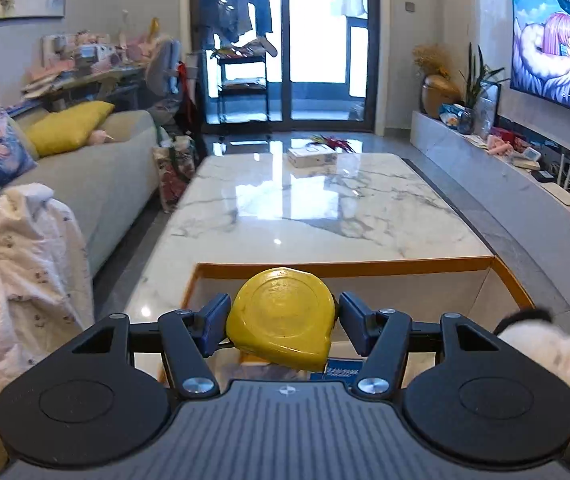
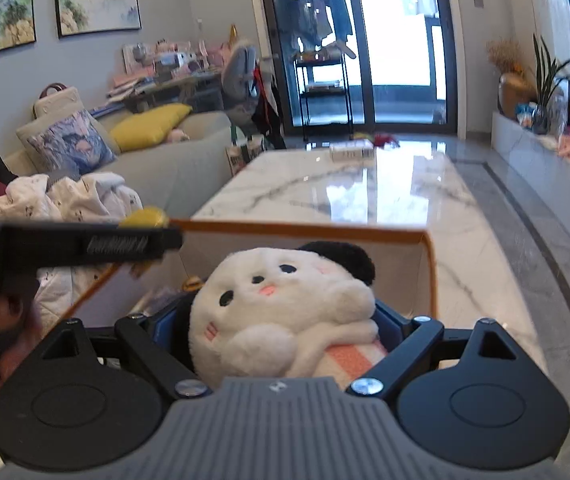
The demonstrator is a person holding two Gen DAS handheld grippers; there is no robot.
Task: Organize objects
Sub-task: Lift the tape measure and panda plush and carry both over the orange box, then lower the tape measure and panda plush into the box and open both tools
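Observation:
My left gripper (image 1: 283,322) is shut on a yellow tape measure (image 1: 283,316), its blue pads pressing both sides, and holds it above an open white box with an orange rim (image 1: 341,269). My right gripper (image 2: 281,320) is shut on a white plush toy with black ears (image 2: 281,304) and holds it over the same box (image 2: 309,232). In the right wrist view the left gripper (image 2: 73,248) crosses from the left with the tape measure (image 2: 147,218) showing at its tip. The plush (image 1: 549,344) blurs into the left wrist view at the right edge.
The box stands at the near end of a long marble table (image 1: 325,208); a small white carton (image 1: 311,157) lies at its far end. A sofa with cushions and a white blanket (image 1: 21,264) runs along the left, a TV bench (image 1: 517,176) along the right. Inside the box lie some small items.

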